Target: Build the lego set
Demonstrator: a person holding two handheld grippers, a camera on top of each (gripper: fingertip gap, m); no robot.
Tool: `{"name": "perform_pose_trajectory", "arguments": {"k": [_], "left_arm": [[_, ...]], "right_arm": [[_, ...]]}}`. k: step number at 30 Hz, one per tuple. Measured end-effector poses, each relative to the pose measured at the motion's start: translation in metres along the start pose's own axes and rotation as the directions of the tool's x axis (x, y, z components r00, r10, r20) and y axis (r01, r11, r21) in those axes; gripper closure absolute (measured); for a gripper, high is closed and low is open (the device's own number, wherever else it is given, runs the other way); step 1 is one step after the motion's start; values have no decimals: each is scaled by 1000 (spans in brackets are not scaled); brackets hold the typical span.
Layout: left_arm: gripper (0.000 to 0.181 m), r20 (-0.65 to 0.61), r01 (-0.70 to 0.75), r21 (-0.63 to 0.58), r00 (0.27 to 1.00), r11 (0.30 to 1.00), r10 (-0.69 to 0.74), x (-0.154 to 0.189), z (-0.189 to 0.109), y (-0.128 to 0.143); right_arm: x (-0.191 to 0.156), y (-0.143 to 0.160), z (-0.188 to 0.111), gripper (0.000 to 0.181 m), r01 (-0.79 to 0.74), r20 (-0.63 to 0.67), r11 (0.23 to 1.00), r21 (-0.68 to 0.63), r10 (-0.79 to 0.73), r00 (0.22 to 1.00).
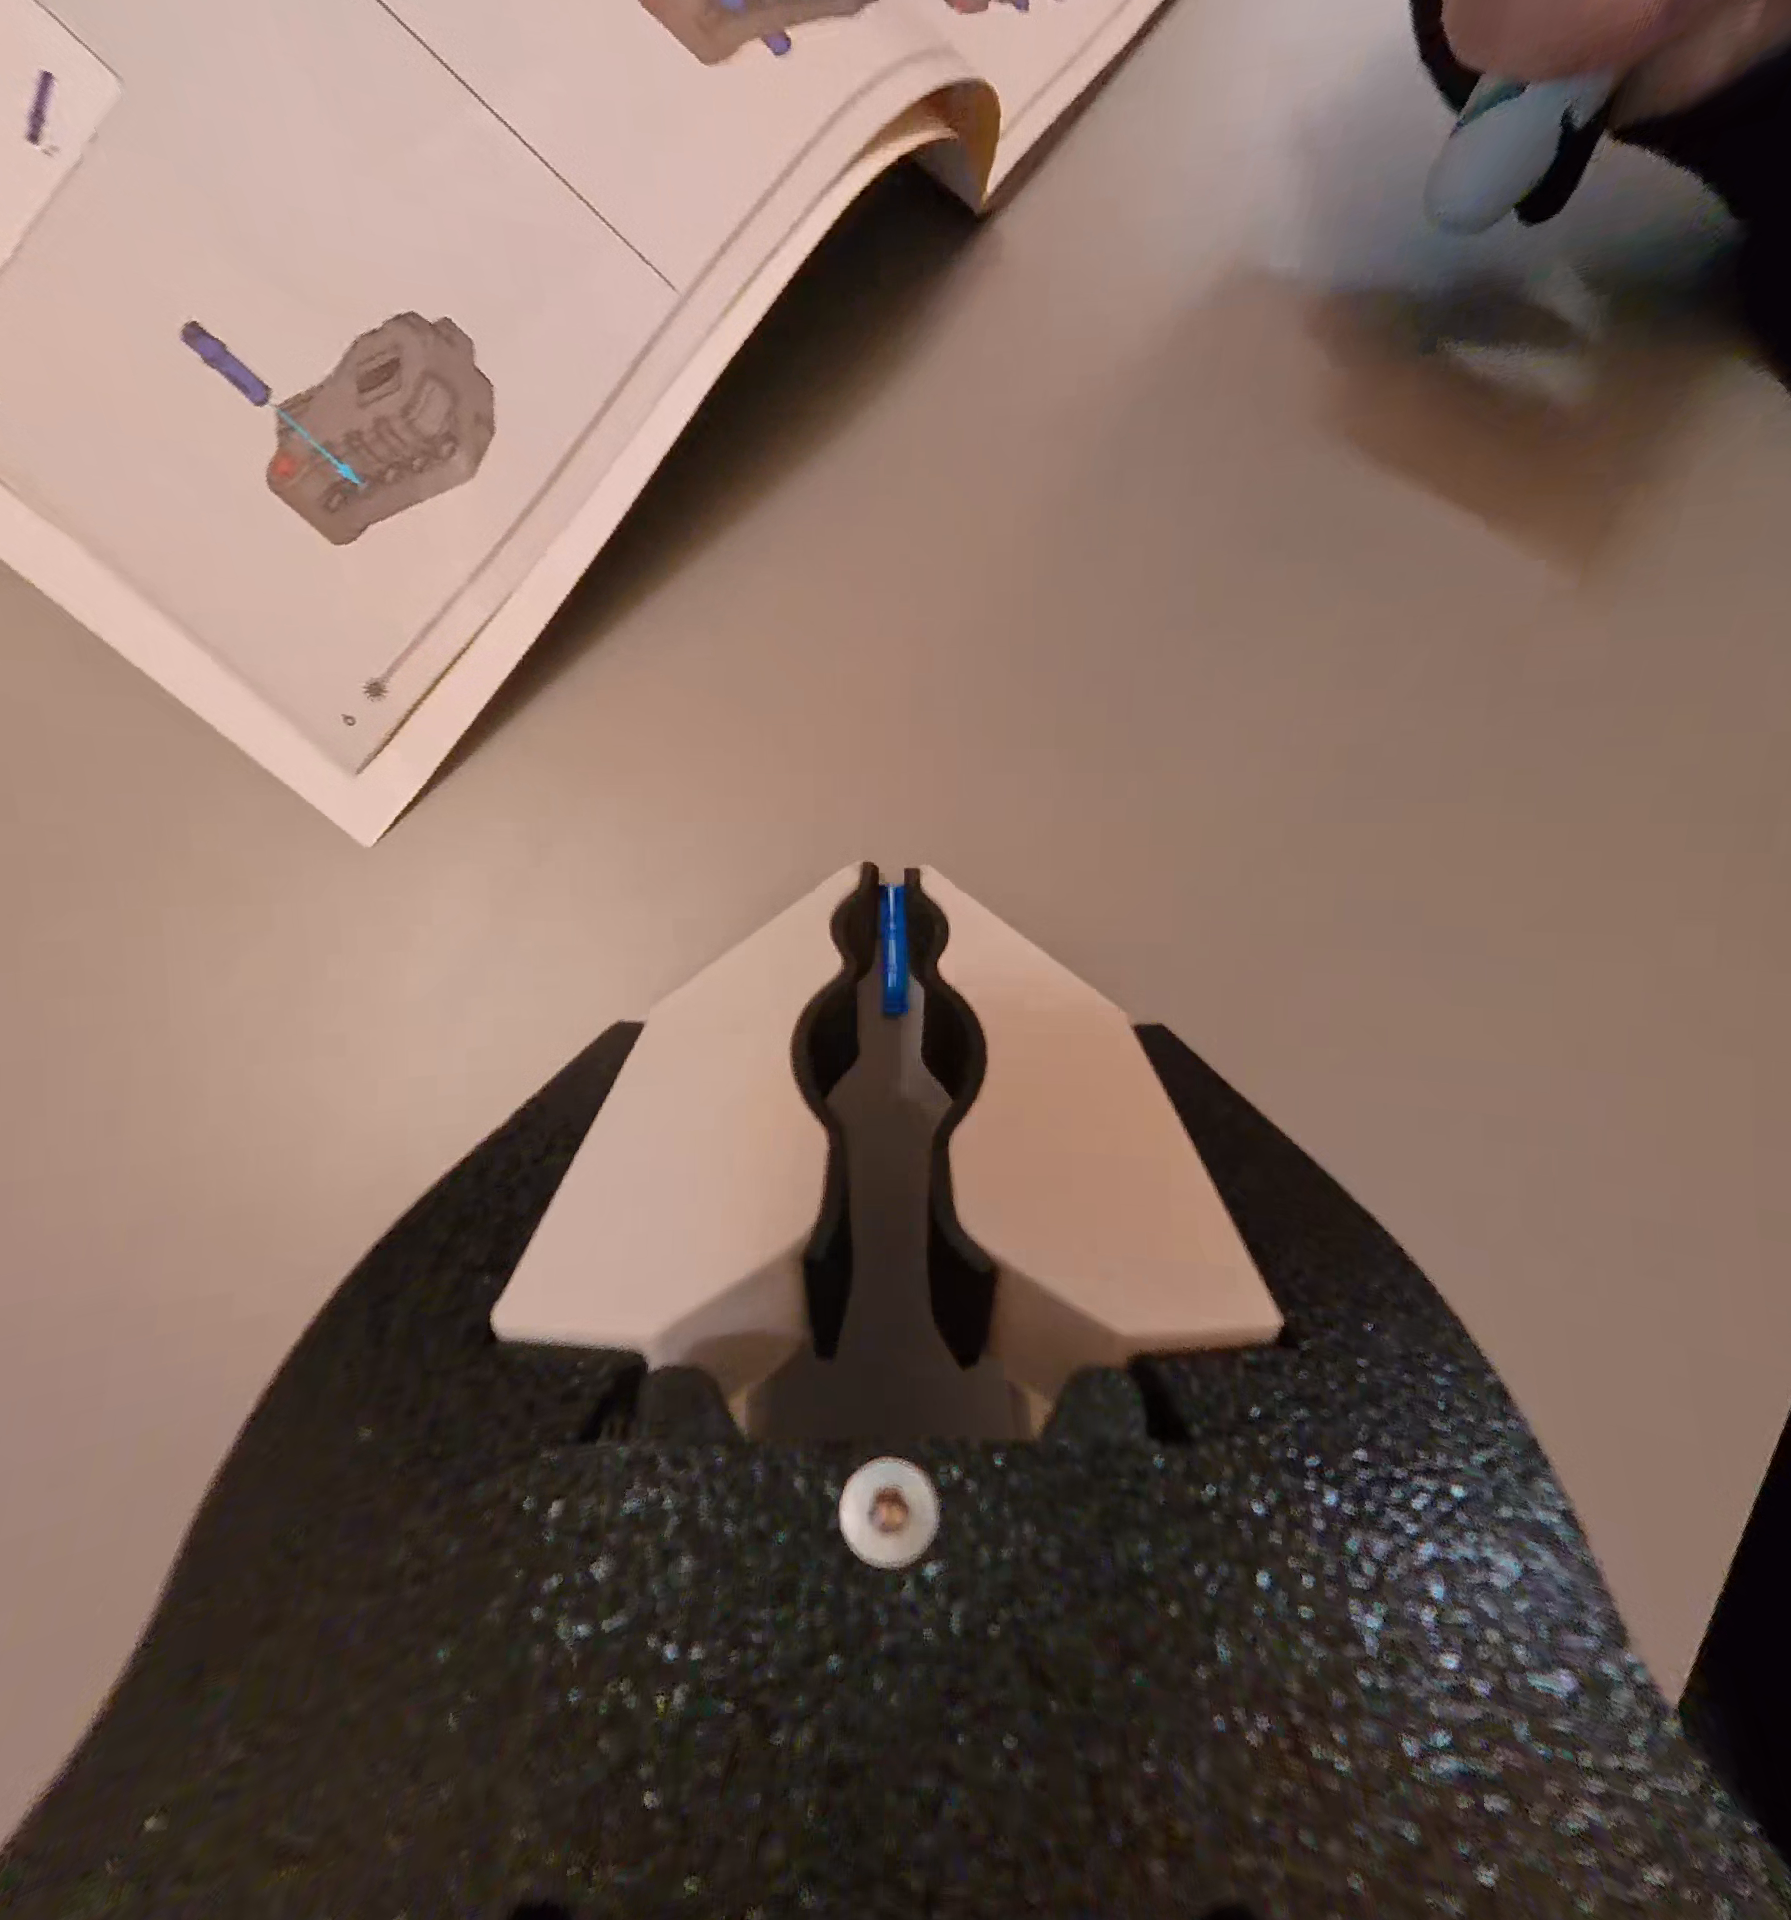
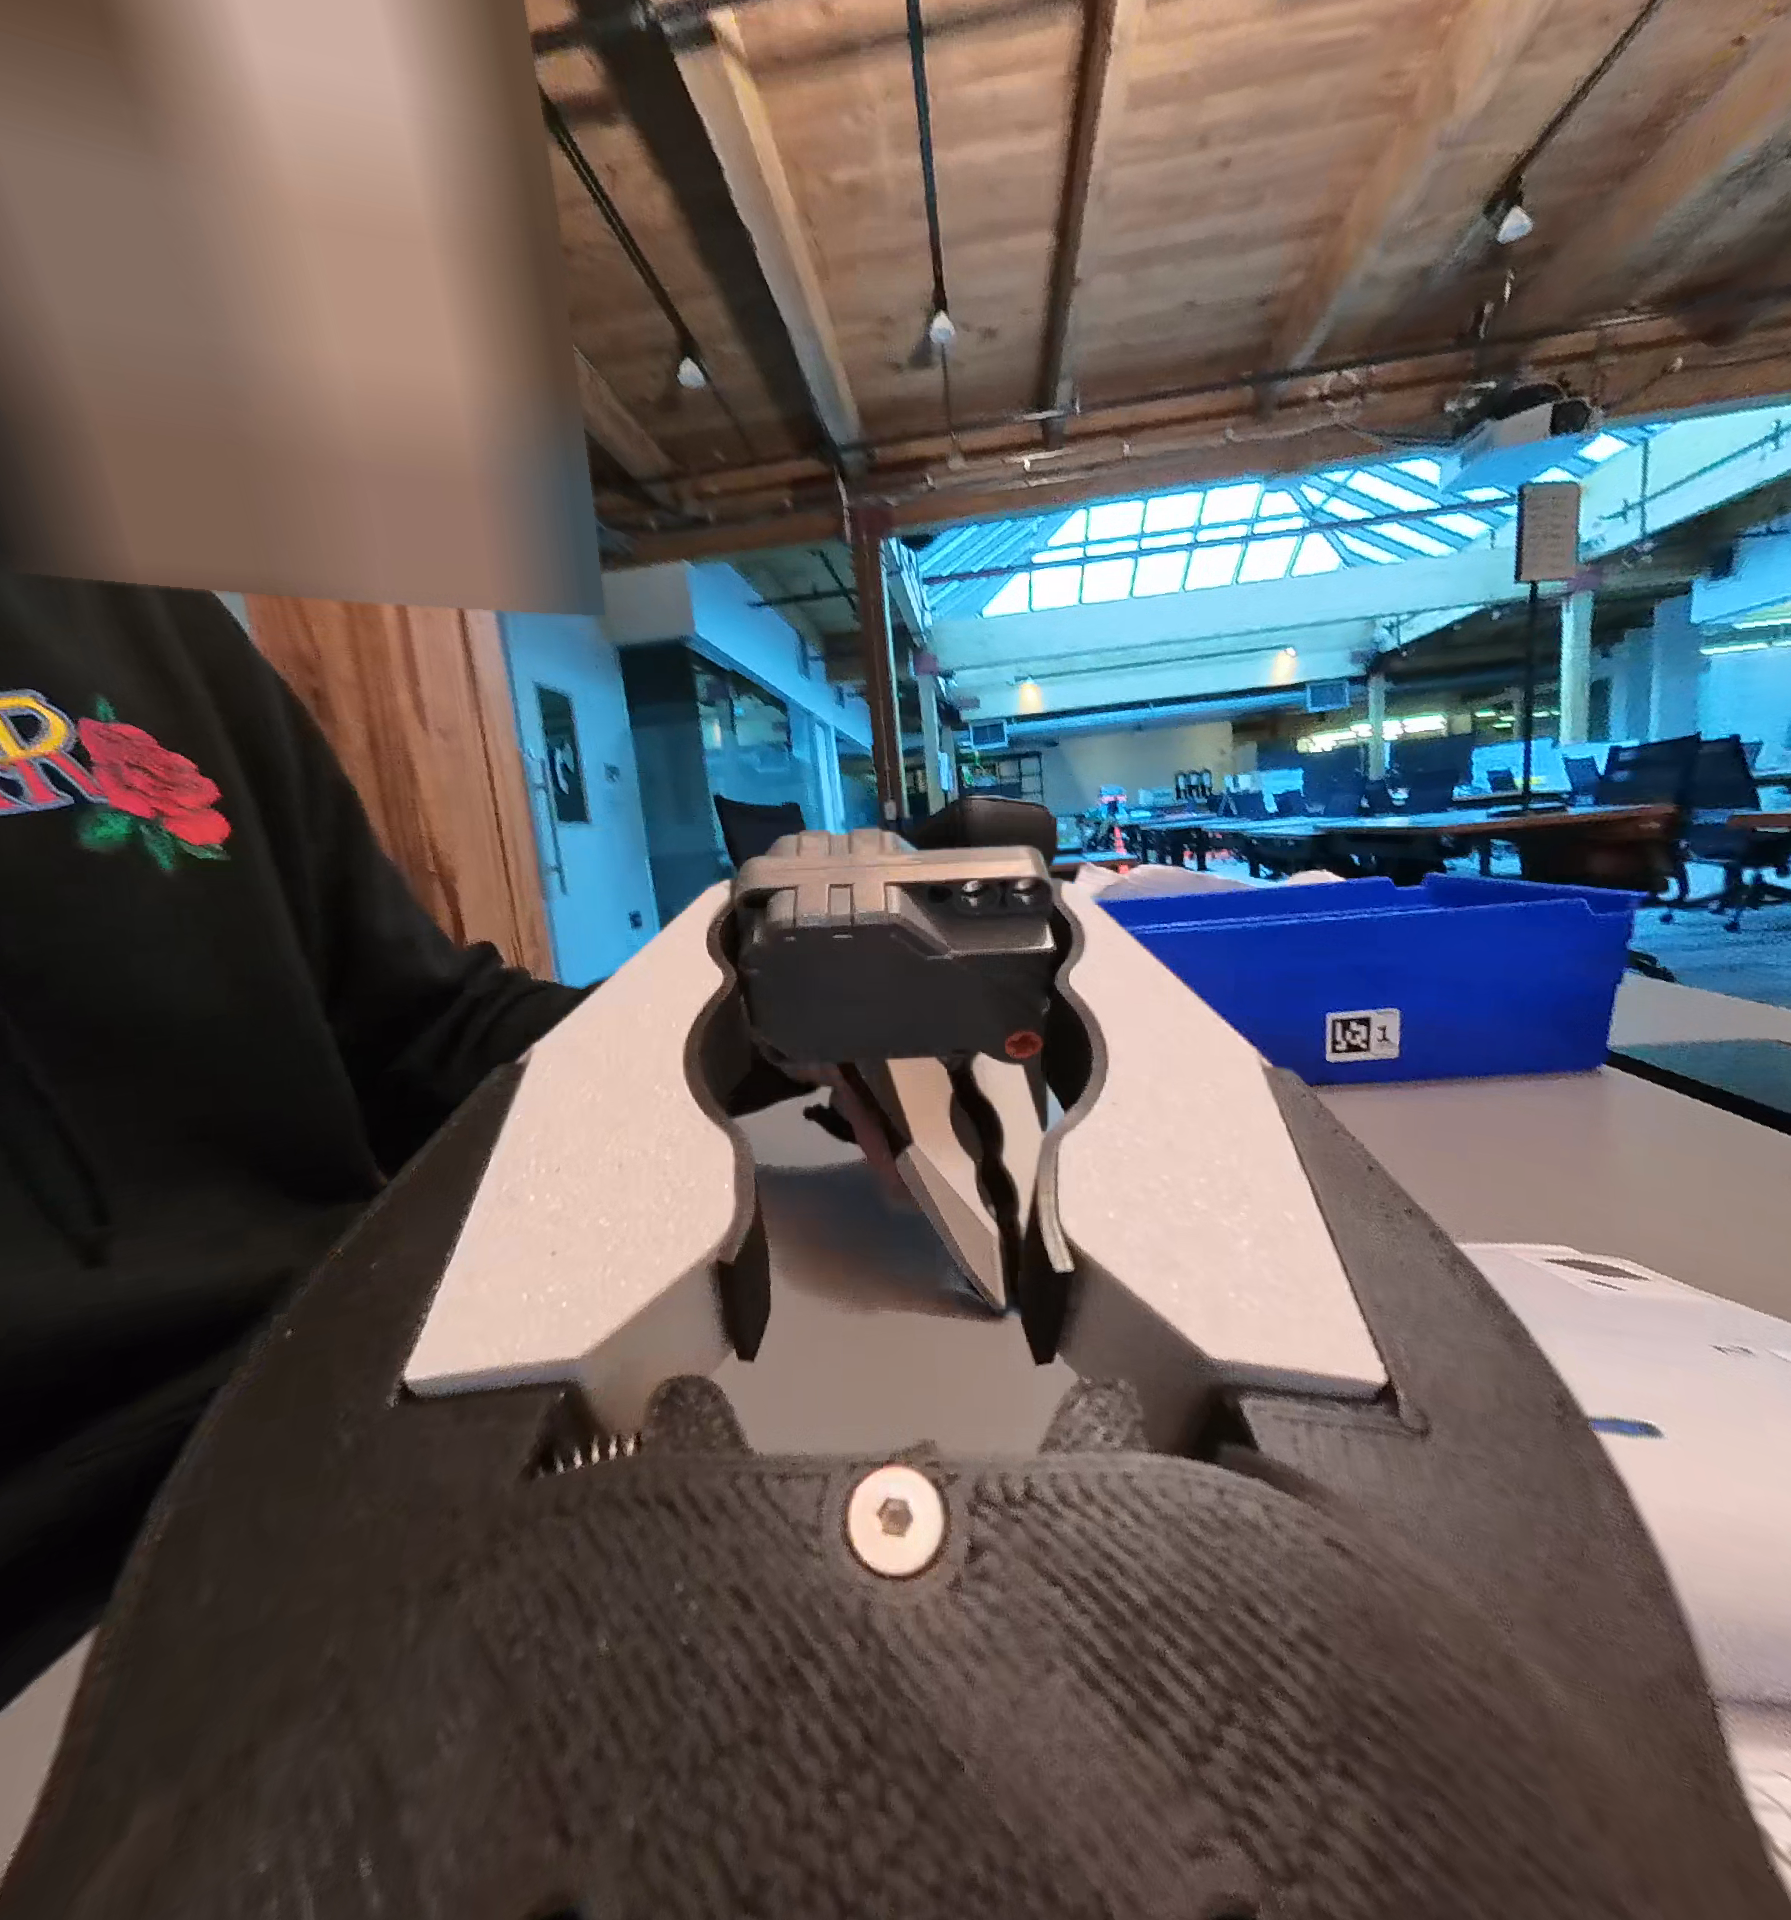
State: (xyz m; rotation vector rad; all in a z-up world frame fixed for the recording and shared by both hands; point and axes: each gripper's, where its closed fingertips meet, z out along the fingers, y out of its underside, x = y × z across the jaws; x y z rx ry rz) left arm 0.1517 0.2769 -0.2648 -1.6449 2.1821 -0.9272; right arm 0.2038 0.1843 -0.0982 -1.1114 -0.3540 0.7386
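Observation:
My left gripper (image 1: 887, 875) is shut on a thin blue lego pin (image 1: 892, 948) that runs along the fingers, above the grey table (image 1: 1078, 727). My right gripper (image 2: 896, 914) is shut on a dark grey lego block (image 2: 891, 961) with a red dot at its lower right, held up in the air. The left gripper's shut fingers (image 2: 958, 1205) show below that block in the right wrist view. In the left wrist view the right gripper and its block are a blur at the upper right (image 1: 1473, 416).
An open instruction booklet (image 1: 371, 343) lies on the table at the upper left. A person in a black sweatshirt (image 2: 143, 987) sits on the left. A blue bin (image 2: 1390, 982) stands at the back right, and white paper (image 2: 1701, 1507) lies at the right. About 20 cm separates my left fingertips from my right.

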Motion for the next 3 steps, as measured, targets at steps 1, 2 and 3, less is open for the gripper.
{"name": "perform_pose_trajectory", "arguments": {"k": [1,2,3], "left_arm": [[180,-7,2,4,1000,1000,-2,1,1,-1],[180,-11,1,4,1000,1000,-1,2,1,-2],[179,-14,-4,3,1000,1000,4,3,2,-2]], "right_arm": [[-2,-2,-1,128,-14,17,1000,16,14,1000],[-3,-4,-2,127,-31,28,999,33,31,999],[-2,-6,-3,127,-41,29,998,50,40,999]]}}
